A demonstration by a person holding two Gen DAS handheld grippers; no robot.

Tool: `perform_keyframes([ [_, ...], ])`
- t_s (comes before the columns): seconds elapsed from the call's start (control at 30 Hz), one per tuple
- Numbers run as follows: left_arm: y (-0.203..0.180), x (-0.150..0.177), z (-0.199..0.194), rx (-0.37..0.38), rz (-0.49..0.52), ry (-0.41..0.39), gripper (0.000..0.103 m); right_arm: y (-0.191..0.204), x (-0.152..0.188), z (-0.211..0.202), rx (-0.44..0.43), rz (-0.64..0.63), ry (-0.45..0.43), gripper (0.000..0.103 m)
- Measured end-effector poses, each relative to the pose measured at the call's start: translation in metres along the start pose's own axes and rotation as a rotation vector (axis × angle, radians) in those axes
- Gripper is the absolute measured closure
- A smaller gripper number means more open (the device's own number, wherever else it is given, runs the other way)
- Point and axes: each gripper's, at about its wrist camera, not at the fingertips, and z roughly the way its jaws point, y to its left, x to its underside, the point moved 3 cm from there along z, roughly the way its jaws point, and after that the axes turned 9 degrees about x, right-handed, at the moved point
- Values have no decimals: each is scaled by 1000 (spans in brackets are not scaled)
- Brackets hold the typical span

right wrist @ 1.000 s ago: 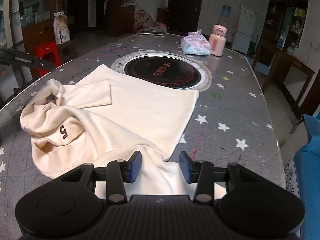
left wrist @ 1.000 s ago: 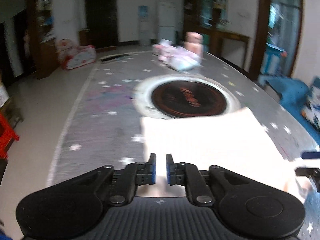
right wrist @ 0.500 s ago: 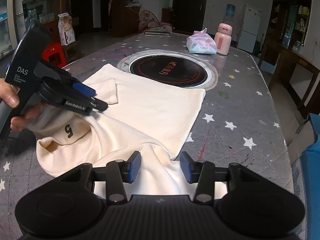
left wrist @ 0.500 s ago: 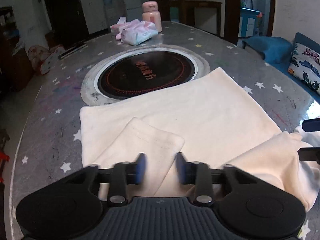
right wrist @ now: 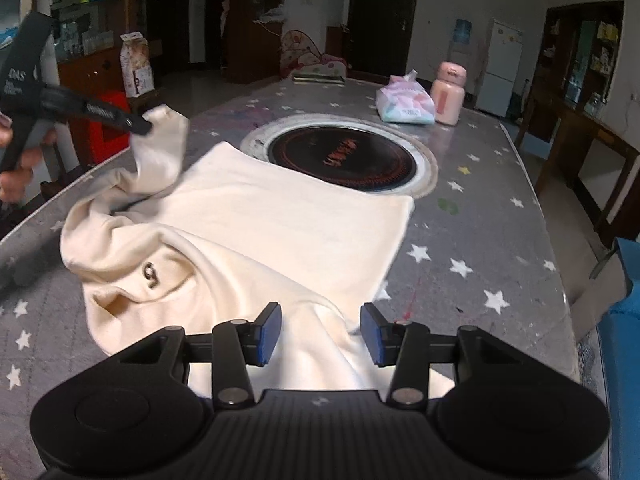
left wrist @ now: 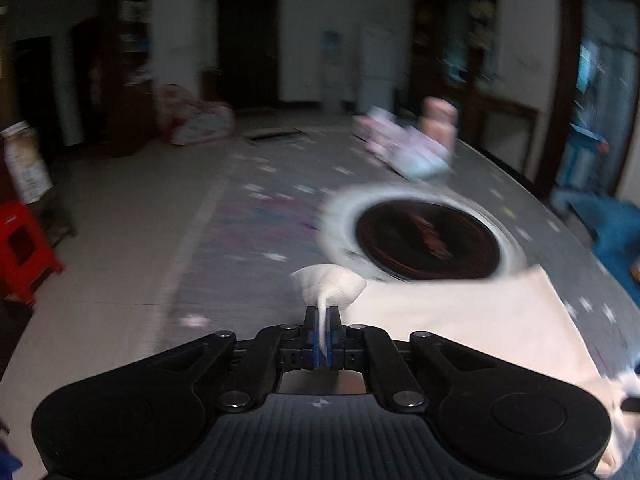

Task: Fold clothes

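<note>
Sweatshirt (right wrist: 256,240) sleeve pinched in left tool (left wrist: 322,334), background blurred; right tool (right wrist: 320,334) spread apart, near hem hidden.

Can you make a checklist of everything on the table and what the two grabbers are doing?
Surface: grey table with stars, round black cooktop set in it.
Job's things: cream shirt, partly spread, one sleeve lifted.
Clutter: tissue pack, pink bottle beside it.
Grippers: left gripper shut on the sleeve; right gripper open over the shirt's near edge.
Cables: nothing seen.
Surroundings: red stool, white fridge.
</note>
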Motion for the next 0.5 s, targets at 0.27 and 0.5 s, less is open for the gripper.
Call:
perform_keyframes([
  [0.27,77,19,-49,-181,-86,-30,100,44,-10,-3,-109,-76,-10,61],
  [0.5,76,50,-58,-149,-73,28,99,84,-9,18,-174,-127,37,69],
])
